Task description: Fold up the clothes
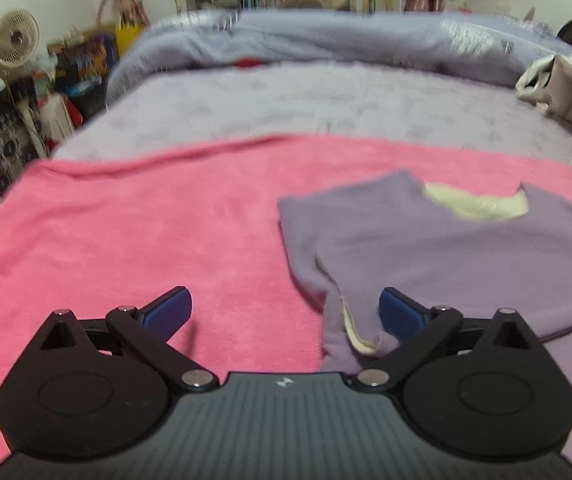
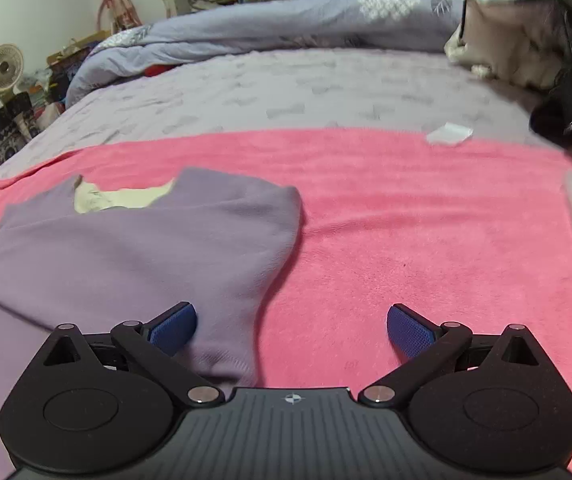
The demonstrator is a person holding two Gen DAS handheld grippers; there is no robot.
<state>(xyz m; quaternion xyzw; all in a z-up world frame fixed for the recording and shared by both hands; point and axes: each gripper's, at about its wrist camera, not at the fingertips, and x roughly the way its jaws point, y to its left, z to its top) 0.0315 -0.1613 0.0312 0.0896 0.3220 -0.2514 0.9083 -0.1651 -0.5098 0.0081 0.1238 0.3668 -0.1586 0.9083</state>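
2 grippers are working over 1 garment. You are holding the left gripper [image 1: 285,314] with its jaws spread wide, gripping nothing; the purple top's [image 1: 446,248] sleeve end is lying bunched between the blue pads [image 1: 167,314], close against the right-hand pad, its cream lining turned out. Contact cannot be confirmed. You are holding the right gripper [image 2: 292,330] equally wide, also gripping nothing; the other sleeve is trailing down past its left-hand pad [image 2: 173,328], while the right-hand pad is hovering over bare blanket.

The top [image 2: 133,248] is lying flat on the pink blanket [image 1: 125,232], cream neckline [image 2: 121,198] facing the far edge of the blanket. The blanket is covering the near part of the bed; the grey sheet [image 2: 286,92] is showing beyond its far edge, with a bunched duvet [image 2: 265,20] past that. A small white scrap [image 2: 449,134] is sitting at the blanket's far right edge.
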